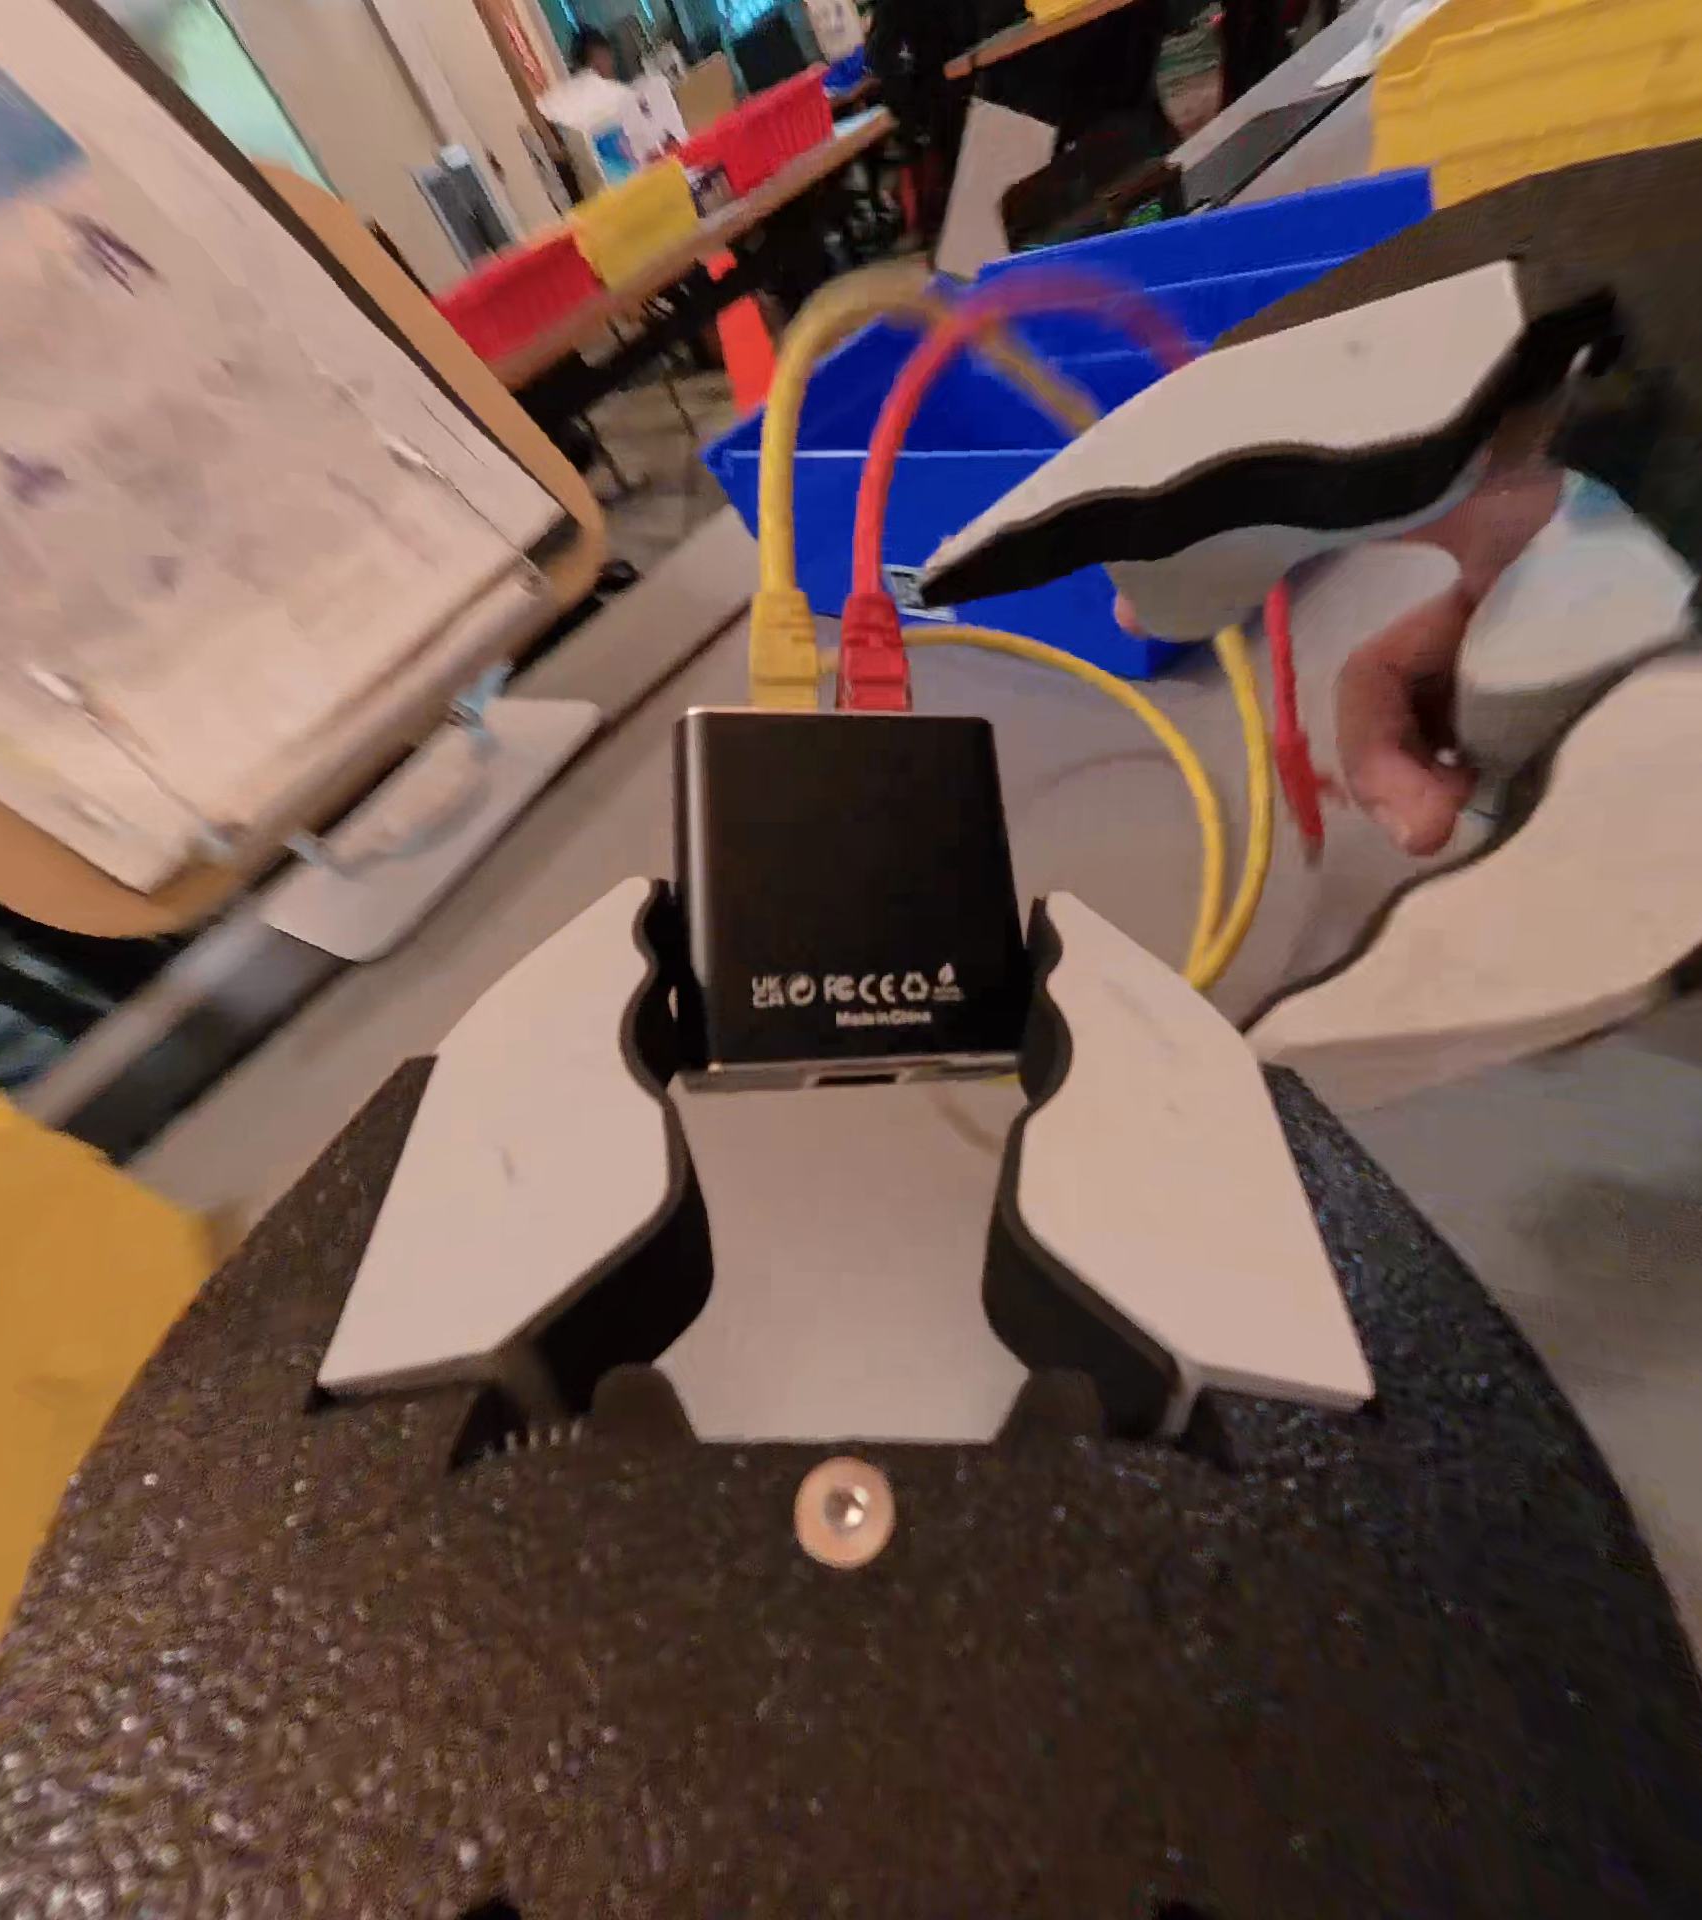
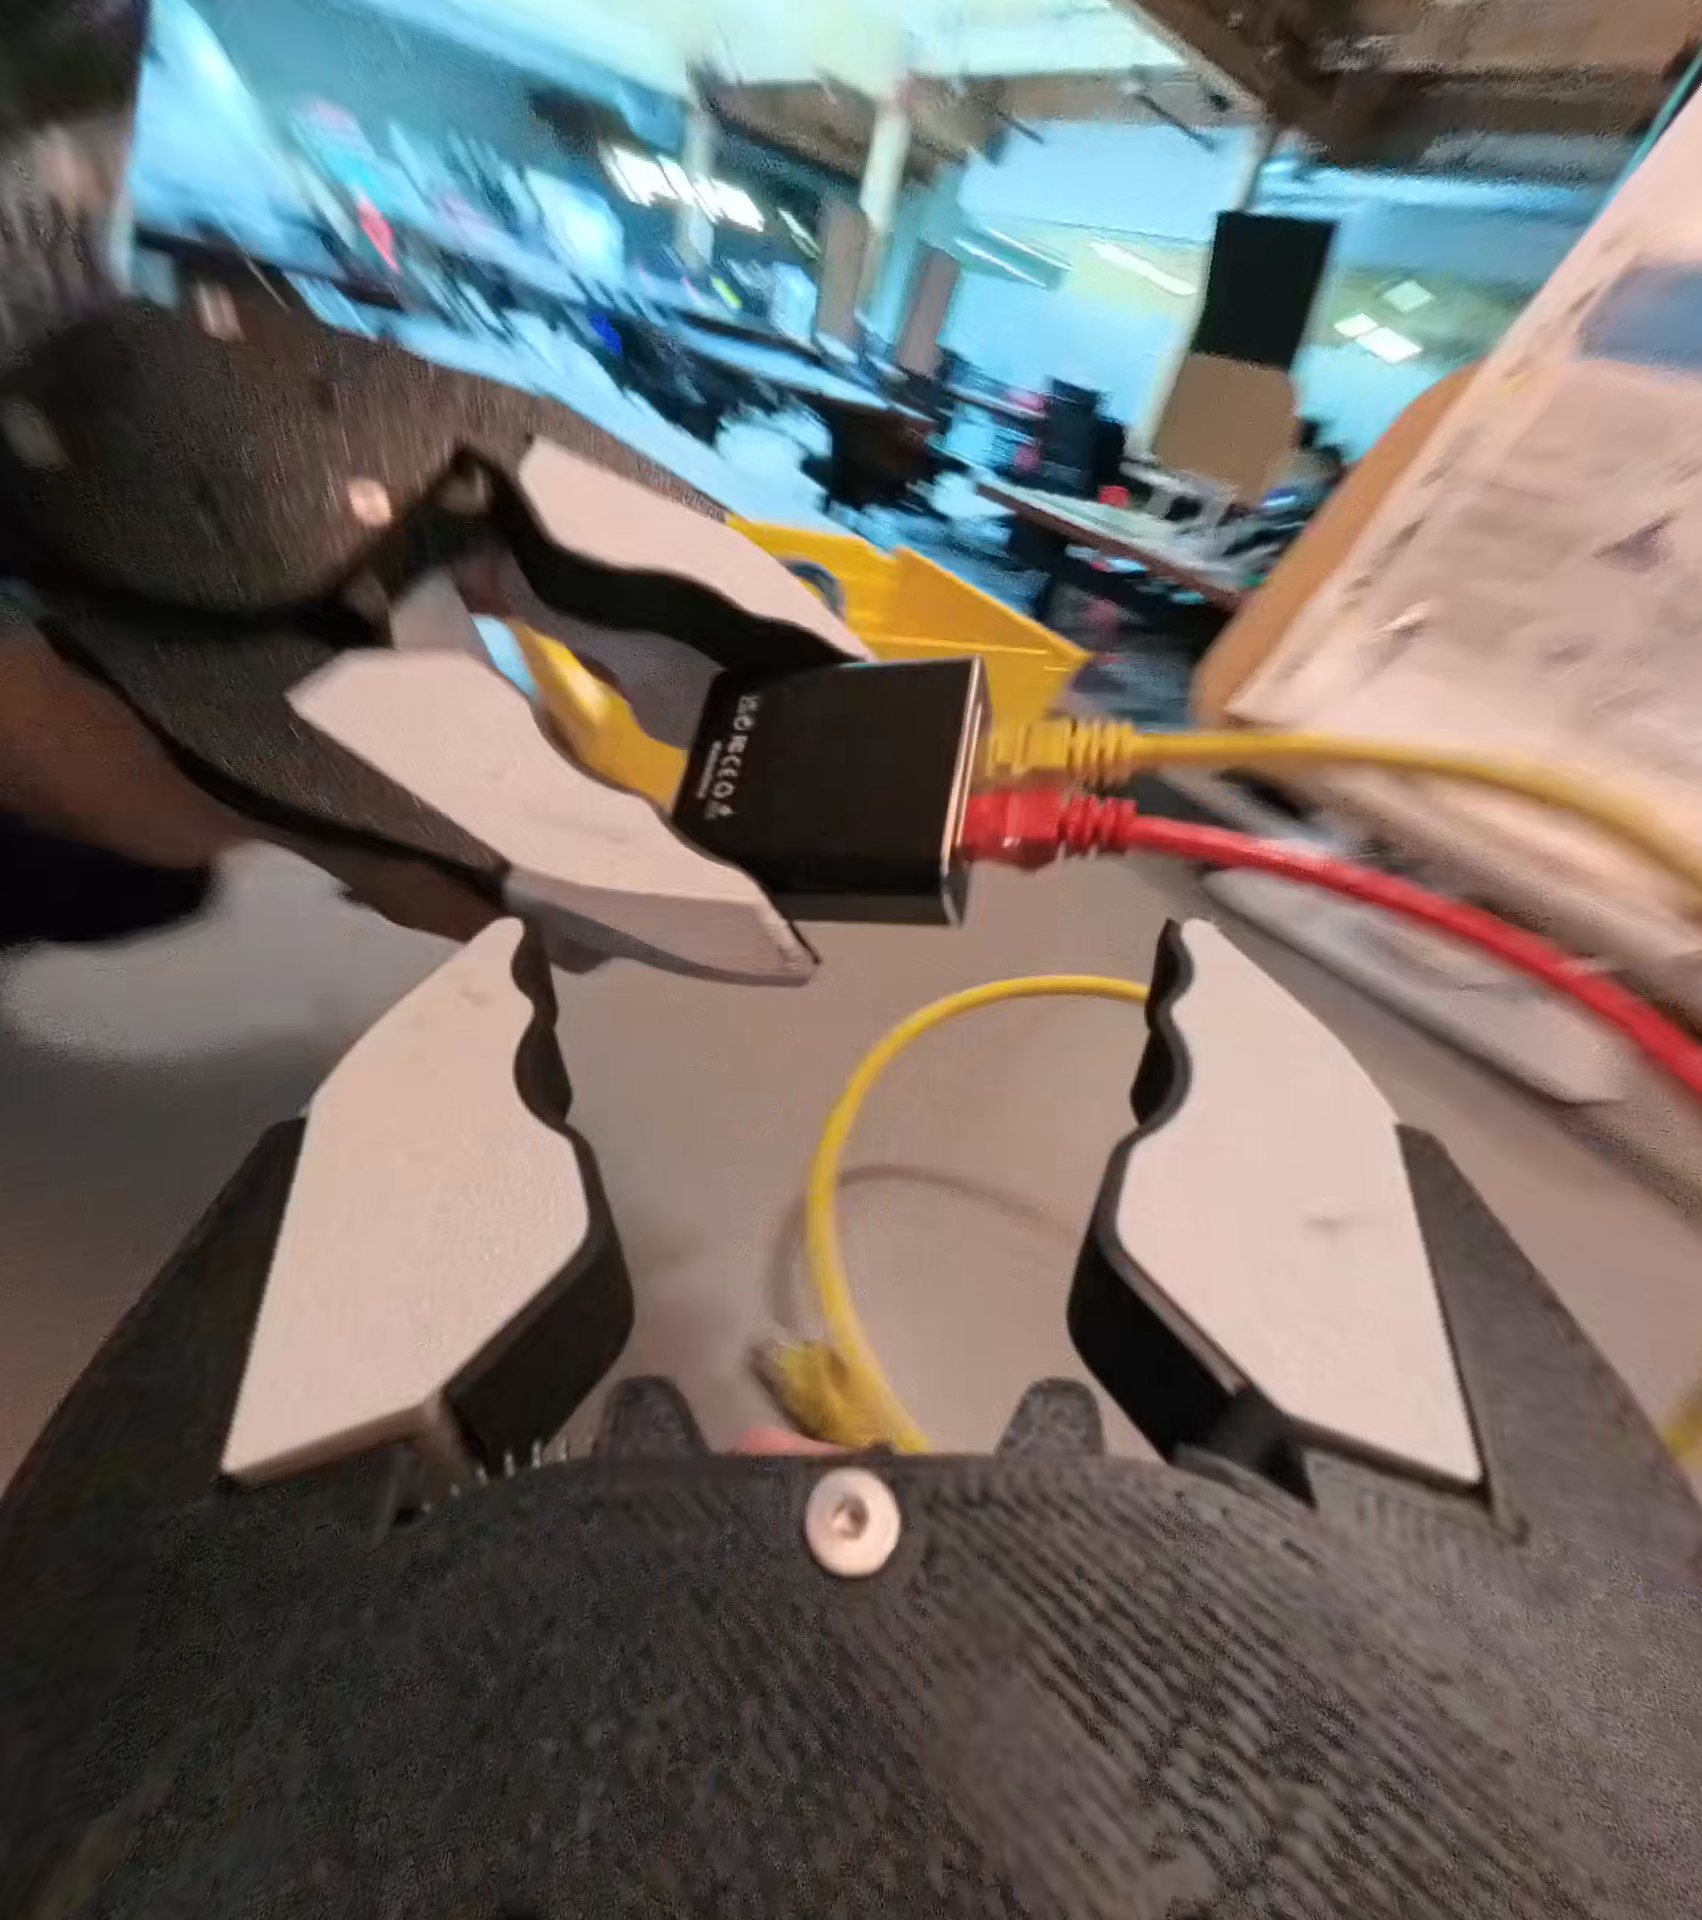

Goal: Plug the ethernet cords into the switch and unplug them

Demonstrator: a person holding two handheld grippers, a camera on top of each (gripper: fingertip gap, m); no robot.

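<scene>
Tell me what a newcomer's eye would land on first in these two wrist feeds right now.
First, the black switch clamped between the left gripper fingers, lifted off the grey table. Next, the yellow cord and red cord plugged side by side into its far face. The right gripper is open and empty, with a loose yellow plug on the table between its fingers.

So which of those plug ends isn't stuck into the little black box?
The loose yellow plug lying on the table. The other yellow plug and red plug sit in the switch.

Black switch (image 1: pixel 847 883), yellow cord (image 1: pixel 779 644), red cord (image 1: pixel 873 649) plugged
</scene>
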